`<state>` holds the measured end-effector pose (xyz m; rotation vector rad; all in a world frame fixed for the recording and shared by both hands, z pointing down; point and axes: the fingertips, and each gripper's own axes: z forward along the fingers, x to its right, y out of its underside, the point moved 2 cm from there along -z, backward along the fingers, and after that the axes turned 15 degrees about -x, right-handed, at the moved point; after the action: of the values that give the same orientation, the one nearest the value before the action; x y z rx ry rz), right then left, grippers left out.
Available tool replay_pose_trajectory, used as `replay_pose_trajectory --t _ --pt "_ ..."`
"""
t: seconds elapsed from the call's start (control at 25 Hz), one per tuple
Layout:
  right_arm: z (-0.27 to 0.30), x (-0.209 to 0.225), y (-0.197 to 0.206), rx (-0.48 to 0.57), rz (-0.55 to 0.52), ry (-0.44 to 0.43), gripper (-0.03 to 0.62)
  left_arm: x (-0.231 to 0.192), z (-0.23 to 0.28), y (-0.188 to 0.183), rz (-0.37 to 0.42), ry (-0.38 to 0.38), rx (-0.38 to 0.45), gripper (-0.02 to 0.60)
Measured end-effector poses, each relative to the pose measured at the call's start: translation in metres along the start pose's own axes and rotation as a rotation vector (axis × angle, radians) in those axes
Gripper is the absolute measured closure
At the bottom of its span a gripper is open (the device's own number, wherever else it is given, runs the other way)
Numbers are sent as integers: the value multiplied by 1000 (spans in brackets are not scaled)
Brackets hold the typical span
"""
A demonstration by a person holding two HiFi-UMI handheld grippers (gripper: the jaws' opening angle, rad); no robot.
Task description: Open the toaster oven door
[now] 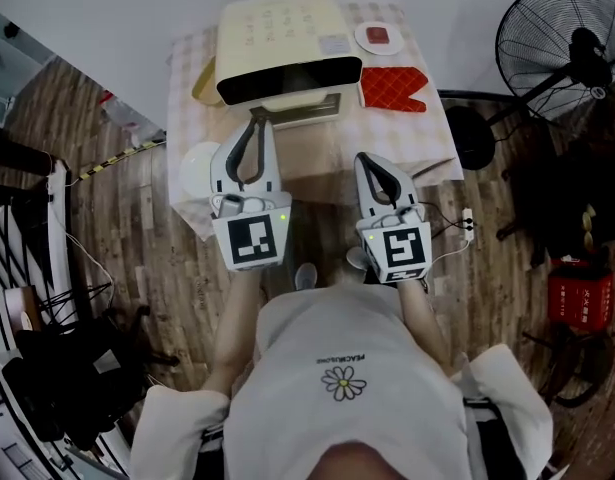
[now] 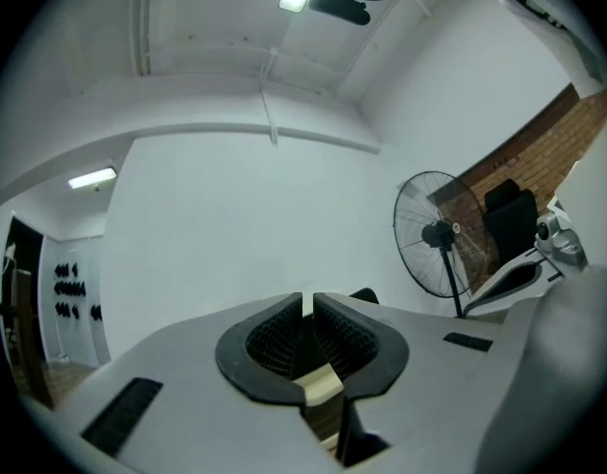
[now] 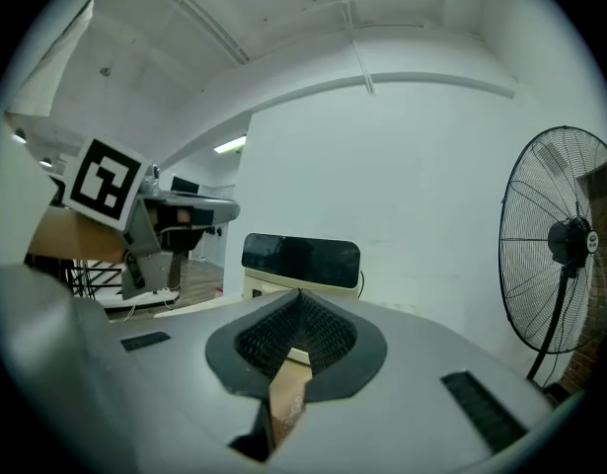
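**STATUS: DOOR NOT YET OPENED, APPROACH STAGE**

**Location of the work item.** Find the toaster oven (image 1: 277, 43) at the far side of the desk (image 1: 432, 148), on a checked cloth, with the dark glass door (image 1: 287, 78) turned toward the operator. Note a red oven mitt (image 1: 395, 88) just beside it on the right and a small plate (image 1: 378, 37) behind the mitt. Neither blocks the door.

**Door condition.** Treat as closed: appears flush with the cream housing from the head view and upright in the right gripper view. Regard a pale bar just below the dark panel as a possible handle; cannot be confirmed.

**Left tool (image 1: 255, 120).**
- Jaws pressed fully together, nothing between them.
- Tip near the lower front of the oven.
- No contact evident; own camera aimed above the oven at the wall and a pedestal fan (image 2: 436, 235).

**Right tool (image 1: 365, 158).**
- Jaws likewise together and empty.
- Held over the near part of the desk, well apart from the oven.

**Work done.** None on the door itself.

**Work left (judged).**
1. Bring one tool to the door's handle or upper edge.
2. Hook or grip it.
3. Swing the door down and outward.
4. Steady the housing with the other tool if needed.
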<state>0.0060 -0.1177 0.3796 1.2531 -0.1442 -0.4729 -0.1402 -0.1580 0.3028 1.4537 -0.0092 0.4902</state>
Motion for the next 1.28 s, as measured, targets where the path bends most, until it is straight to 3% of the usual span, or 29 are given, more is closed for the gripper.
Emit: replay_pose_trajectory --t 0.24,0.44,0.56,0.68,0.84,0.96,1.12,1.28 --pt "-3 4 -3 7 -13 -10 583 -16 32 -35 183 30 15 455" --pt "-4 15 5 -14 46 -1 585 -11 59 -39 344 136 -72 385" --pt "-3 18 11 -28 16 11 585 -7 74 -32 434 186 -153 341" --pt "-2 21 19 -59 42 13 584 0 90 -24 555 232 -237 330" --pt "-1 24 23 -70 60 16 585 8 113 -9 783 274 -341 330" --pt "-2 24 26 -78 39 32 584 12 125 2 891 310 -405 331" --pt "-4 28 29 -81 54 37 585 14 137 20 972 371 -522 341" --pt "-4 34 34 -89 66 44 585 14 141 22 995 387 -546 362"
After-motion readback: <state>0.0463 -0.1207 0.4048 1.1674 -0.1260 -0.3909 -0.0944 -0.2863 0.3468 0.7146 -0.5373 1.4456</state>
